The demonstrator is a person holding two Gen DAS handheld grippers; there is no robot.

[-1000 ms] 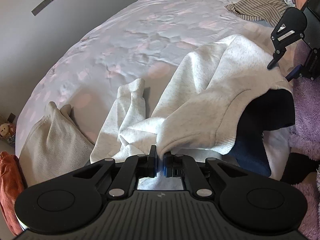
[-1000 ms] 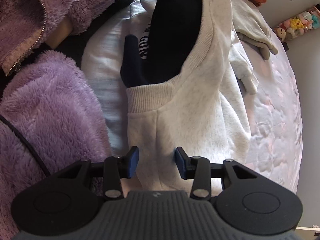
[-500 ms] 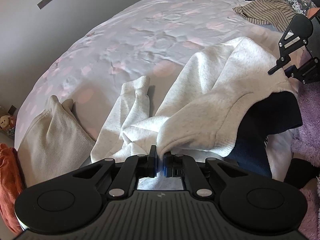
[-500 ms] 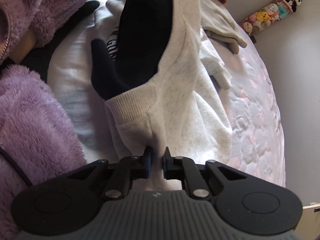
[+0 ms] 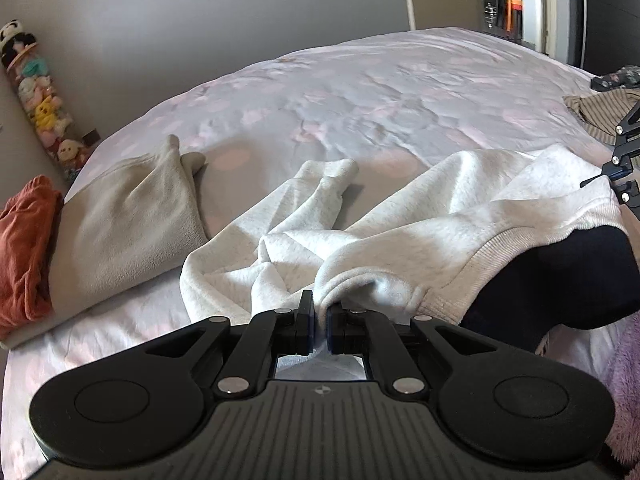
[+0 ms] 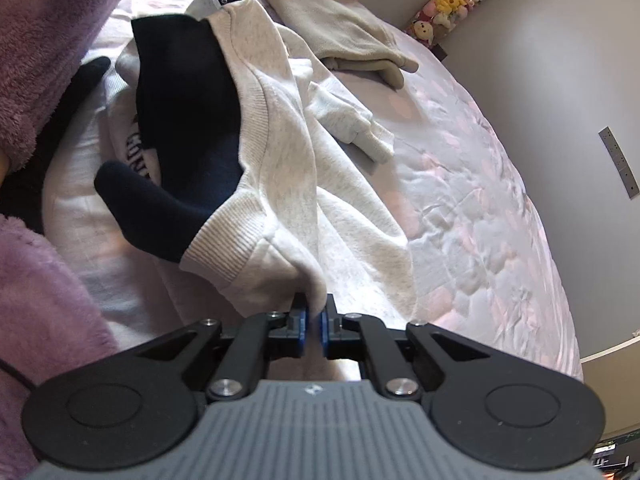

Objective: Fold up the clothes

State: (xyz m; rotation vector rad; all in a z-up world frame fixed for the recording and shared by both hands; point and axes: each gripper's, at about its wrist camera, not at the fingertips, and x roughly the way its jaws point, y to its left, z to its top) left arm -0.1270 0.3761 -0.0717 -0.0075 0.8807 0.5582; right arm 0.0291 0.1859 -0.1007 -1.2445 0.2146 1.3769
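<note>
A light grey sweatshirt (image 5: pixel 460 208) with a dark navy lining (image 5: pixel 560 280) lies bunched on the bed. Its ribbed hem is stretched between both grippers. My left gripper (image 5: pixel 319 326) is shut on one hem corner. My right gripper (image 6: pixel 313 326) is shut on the other hem corner of the sweatshirt (image 6: pixel 288 152), near the ribbed band. A sleeve (image 6: pixel 352 120) trails out onto the bedspread. Navy lettering shows on the part under the lining. The right gripper's black frame (image 5: pixel 624 160) shows at the right edge of the left wrist view.
The bed (image 5: pixel 360 92) has a pale pink-spotted quilt. A beige garment (image 5: pixel 132 216) and an orange-red one (image 5: pixel 24 248) lie at the left. A striped garment (image 5: pixel 604 112) lies far right. Plush toys (image 6: pixel 452 0) line the wall. A person's purple fleece sleeve (image 6: pixel 44 312) is close.
My right gripper closed from open onto the sweatshirt hem. Both views have swung, and the hem is now pulled out between the two grippers. The left grip is unchanged.
</note>
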